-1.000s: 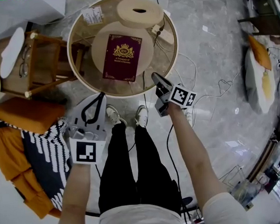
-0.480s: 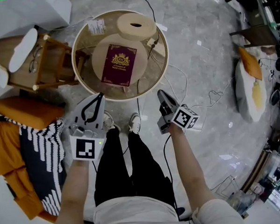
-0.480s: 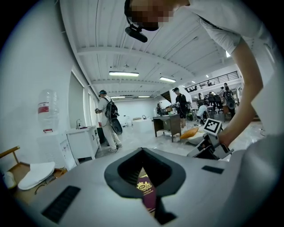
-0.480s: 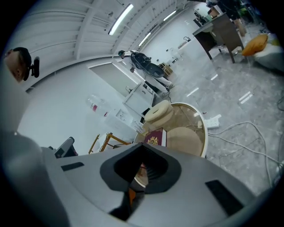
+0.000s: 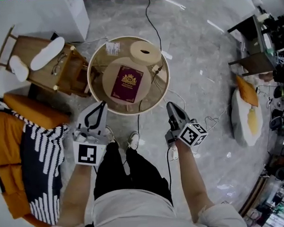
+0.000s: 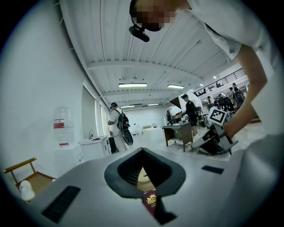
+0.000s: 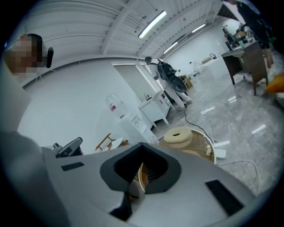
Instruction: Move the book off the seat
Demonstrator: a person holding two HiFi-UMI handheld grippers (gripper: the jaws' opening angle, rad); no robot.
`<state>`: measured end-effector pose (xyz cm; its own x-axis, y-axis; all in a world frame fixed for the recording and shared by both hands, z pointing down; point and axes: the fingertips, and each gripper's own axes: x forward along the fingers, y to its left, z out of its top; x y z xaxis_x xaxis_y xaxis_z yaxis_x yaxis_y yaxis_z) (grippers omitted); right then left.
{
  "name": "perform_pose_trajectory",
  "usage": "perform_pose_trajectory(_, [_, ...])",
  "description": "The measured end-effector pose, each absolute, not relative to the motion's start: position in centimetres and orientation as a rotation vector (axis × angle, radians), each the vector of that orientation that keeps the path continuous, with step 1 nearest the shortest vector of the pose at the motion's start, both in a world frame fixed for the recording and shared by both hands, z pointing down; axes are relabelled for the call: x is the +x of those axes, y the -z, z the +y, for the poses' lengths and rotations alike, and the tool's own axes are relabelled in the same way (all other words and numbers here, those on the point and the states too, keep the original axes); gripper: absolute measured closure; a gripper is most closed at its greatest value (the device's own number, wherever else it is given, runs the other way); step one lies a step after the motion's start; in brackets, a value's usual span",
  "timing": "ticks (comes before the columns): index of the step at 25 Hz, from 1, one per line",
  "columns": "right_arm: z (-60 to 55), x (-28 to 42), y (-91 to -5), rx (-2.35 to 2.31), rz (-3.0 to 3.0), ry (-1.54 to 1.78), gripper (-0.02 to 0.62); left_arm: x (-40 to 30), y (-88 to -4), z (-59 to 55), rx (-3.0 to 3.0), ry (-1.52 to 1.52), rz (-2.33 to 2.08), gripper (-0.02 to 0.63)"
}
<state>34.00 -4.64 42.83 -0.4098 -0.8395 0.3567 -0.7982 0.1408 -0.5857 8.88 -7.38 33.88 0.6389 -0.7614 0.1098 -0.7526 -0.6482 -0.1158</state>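
A maroon book (image 5: 127, 83) with a gold crest lies flat on a round beige seat cushion (image 5: 109, 83) inside a round glass-rimmed table (image 5: 95, 91). My left gripper (image 5: 101, 104) hangs shut and empty just short of the rim's near left side. Its own view shows the tips (image 6: 142, 150) meeting, with the book (image 6: 151, 201) visible below through the gap. My right gripper (image 5: 170, 104), jaws together and holding nothing, is off the rim's near right side. Its own view looks past the closed tips (image 7: 142, 145) at the table.
A beige ring cushion (image 5: 145, 52) sits at the table's far edge, with a cable (image 5: 151, 15) running past it. A wooden chair (image 5: 49, 63), orange cushions (image 5: 35, 111) and a striped cloth (image 5: 40, 158) lie left. A pillow (image 5: 246, 110) and dark desk (image 5: 253, 57) stand right.
Both grippers have lifted up and away from the table, which now looks smaller and farther off. The right gripper has left the rim. The book has not moved.
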Motion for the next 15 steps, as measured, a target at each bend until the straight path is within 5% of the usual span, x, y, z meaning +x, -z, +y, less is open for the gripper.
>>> perform_pose_trajectory(15, [-4.3,33.1,-28.3,-1.724,2.416,0.845,0.574,5.1,-23.4,-5.1,-2.591,0.232,1.234,0.589])
